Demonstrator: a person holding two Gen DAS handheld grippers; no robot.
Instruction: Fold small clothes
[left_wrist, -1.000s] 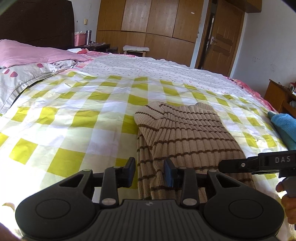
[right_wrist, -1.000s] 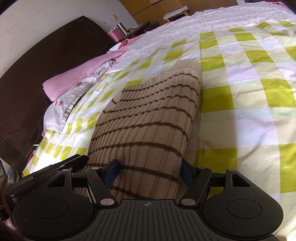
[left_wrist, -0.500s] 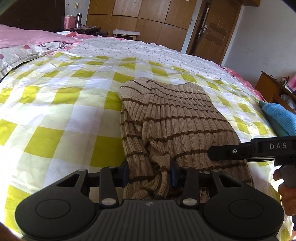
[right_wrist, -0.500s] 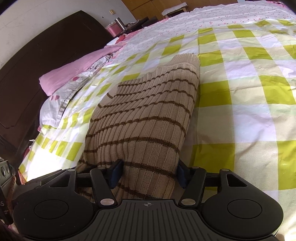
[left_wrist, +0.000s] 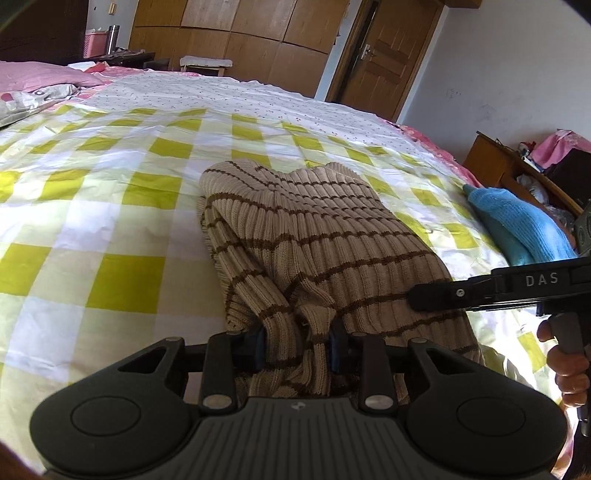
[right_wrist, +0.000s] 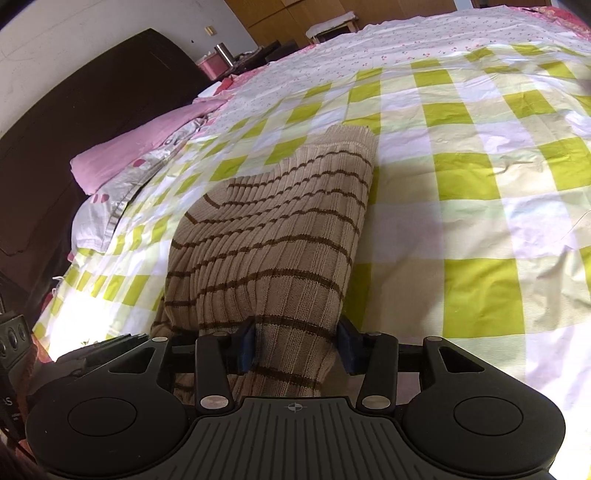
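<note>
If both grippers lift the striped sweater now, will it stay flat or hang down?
The striped sweater is ribbed knit and already bunches at the left gripper, so it probably sags. The right gripper pinches thick folds, so slipping seems unlikely.

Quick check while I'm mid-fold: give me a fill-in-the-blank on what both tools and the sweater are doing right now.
1. The left tool is shut on the near hem of the ____-striped beige sweater.
2. The right tool also grips the ____.
3. The sweater lies on a ____-and-white checked bedsheet.
4. Right of the sweater lies a ____ knit garment.

Missing: brown; sweater; green; blue
</note>
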